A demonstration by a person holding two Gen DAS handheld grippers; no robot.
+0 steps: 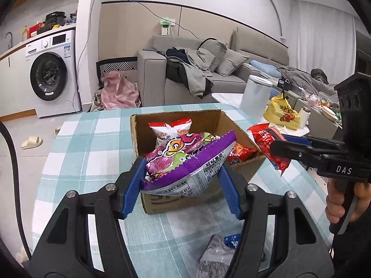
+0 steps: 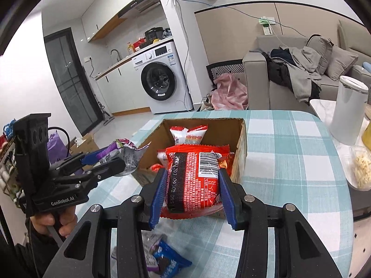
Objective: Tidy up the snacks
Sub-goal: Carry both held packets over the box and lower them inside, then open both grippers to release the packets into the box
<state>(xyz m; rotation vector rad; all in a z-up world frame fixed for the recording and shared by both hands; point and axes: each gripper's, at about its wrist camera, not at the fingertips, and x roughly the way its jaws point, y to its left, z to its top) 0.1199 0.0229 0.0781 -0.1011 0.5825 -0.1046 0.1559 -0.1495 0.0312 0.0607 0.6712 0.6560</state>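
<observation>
We are holding two snack packets up near the open cardboard box (image 1: pixel 208 118), which is standing on the table (image 1: pixel 92 143) with its blue-and-white checked cloth. Our left gripper (image 1: pixel 183 183) is clamping its blue fingers (image 1: pixel 133 185) on a puffy purple packet (image 1: pixel 187 162) with cartoon print, zigzag edges and a white label panel underneath; it is hanging just in front of the box's near wall. Our right gripper (image 2: pixel 192 197) is squeezing a glossy red packet (image 2: pixel 197 180) with a barcode and a black printed strip, also at the box's near edge. Inside the box, a red-and-white packet (image 2: pixel 187 134) is leaning against the far wall. Nearer to us than the box, a blue packet (image 2: pixel 169 261) is lying on the cloth.
</observation>
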